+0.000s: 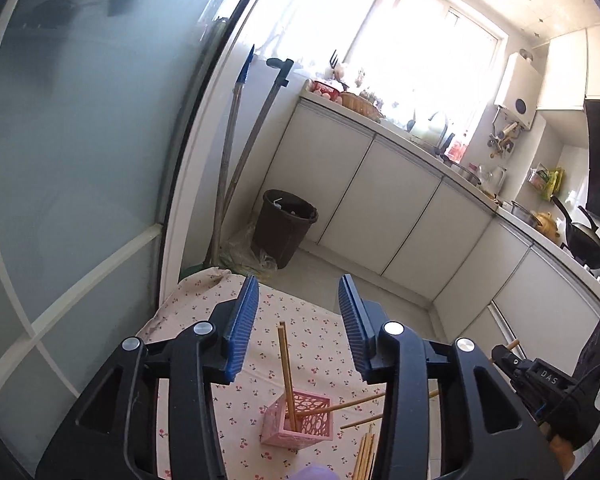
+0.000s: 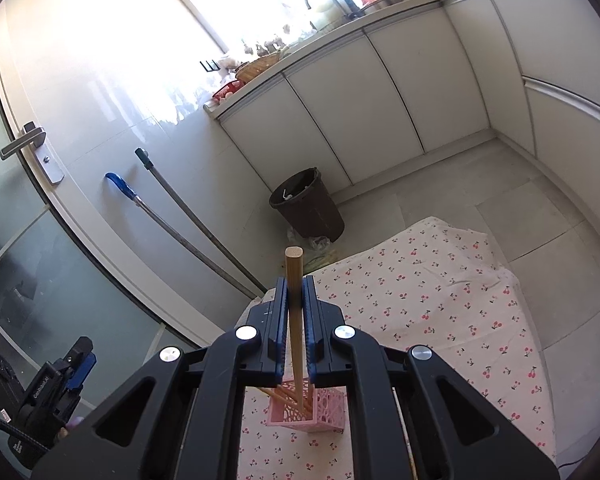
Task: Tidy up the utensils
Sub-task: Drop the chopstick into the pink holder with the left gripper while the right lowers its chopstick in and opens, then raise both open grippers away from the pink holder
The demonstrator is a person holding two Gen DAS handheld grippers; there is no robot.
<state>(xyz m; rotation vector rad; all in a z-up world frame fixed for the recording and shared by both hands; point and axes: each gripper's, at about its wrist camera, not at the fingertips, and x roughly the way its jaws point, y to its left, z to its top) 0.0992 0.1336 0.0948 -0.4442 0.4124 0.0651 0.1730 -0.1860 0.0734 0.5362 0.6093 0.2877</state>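
Judging by the pink holder on the cherry-print counter, the sorting is partly done. Left of the holder, the left tool hangs with its jaws wide apart, carrying nothing. Inside the holder, a few chopsticks already stand or lean. Just right of it, loose chopsticks lie on the cloth, not yet collected. Above the holder, the right tool is clamped on one chopstick, its lower end reaching into the holder.

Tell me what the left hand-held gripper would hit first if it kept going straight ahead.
Probably the cherry-print tablecloth just beyond the pink basket; the open left hand-held gripper has nothing between its fingers, though depth is unclear.
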